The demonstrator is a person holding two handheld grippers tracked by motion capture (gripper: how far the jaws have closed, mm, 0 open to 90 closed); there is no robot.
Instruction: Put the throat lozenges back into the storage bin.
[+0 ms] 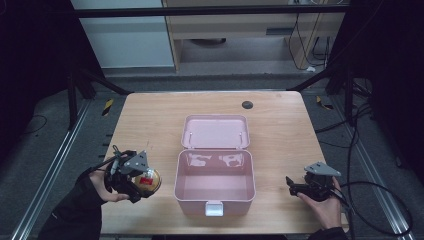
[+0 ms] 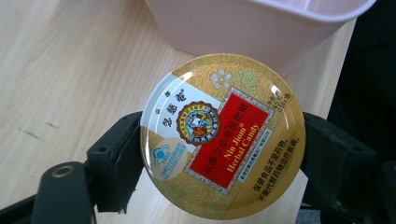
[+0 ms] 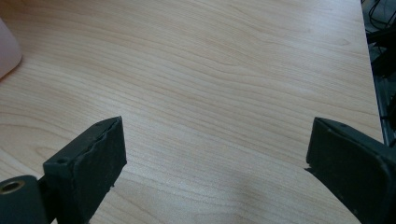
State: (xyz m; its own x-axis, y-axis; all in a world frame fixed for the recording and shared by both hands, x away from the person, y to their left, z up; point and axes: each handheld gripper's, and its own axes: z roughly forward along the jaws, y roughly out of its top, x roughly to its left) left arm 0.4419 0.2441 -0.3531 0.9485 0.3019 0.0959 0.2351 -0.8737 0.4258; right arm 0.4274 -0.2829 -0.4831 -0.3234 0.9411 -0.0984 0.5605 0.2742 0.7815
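A round gold candy tin (image 2: 223, 137) with a red label is held off the table between the pads of my left gripper (image 2: 222, 154), which is shut on its rim. In the high view this tin (image 1: 150, 181) and the left gripper (image 1: 142, 184) hang just left of an open pink plastic box (image 1: 215, 197), whose lid (image 1: 216, 131) lies back flat. The box's pink wall (image 2: 243, 28) shows just beyond the tin. My right gripper (image 1: 291, 185) rests low at the table's right side, open, with bare wood between its jaws (image 3: 215, 158).
The wooden table (image 1: 150, 120) has a small dark round cap (image 1: 247, 105) at its far edge. The box has a white latch (image 1: 214, 208) at its near side. Cables trail off the table's right edge, and the table's near edge lies close behind both hands.
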